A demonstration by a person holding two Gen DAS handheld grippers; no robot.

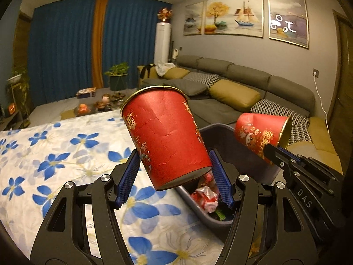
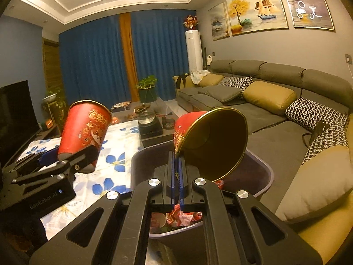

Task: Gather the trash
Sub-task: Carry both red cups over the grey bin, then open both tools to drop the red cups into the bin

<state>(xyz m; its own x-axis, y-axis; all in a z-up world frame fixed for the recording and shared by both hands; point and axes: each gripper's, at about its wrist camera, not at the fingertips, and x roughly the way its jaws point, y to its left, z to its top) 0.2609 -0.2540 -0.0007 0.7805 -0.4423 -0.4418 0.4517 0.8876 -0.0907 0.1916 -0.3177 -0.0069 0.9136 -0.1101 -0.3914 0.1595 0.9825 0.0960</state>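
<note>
My left gripper (image 1: 174, 161) is shut on a red paper cup (image 1: 165, 137), held by its lower body and tilted, above the near edge of a grey trash bin (image 1: 220, 132). My right gripper (image 2: 176, 154) is shut on the rim of a second red paper cup (image 2: 211, 141), which lies on its side with its gold inside facing me, over the same bin (image 2: 260, 167). Crumpled red and white wrappers (image 1: 207, 196) lie in the bin. Each view shows the other gripper and its cup: the right one (image 1: 260, 137), the left one (image 2: 86, 128).
A table with a white cloth with blue flowers (image 1: 55, 154) lies left of the bin. A grey sofa with cushions (image 2: 275, 101) runs along the right. A kettle on a black base (image 2: 150, 123) and small ornaments stand at the table's far end. A TV (image 2: 15, 114) is at left.
</note>
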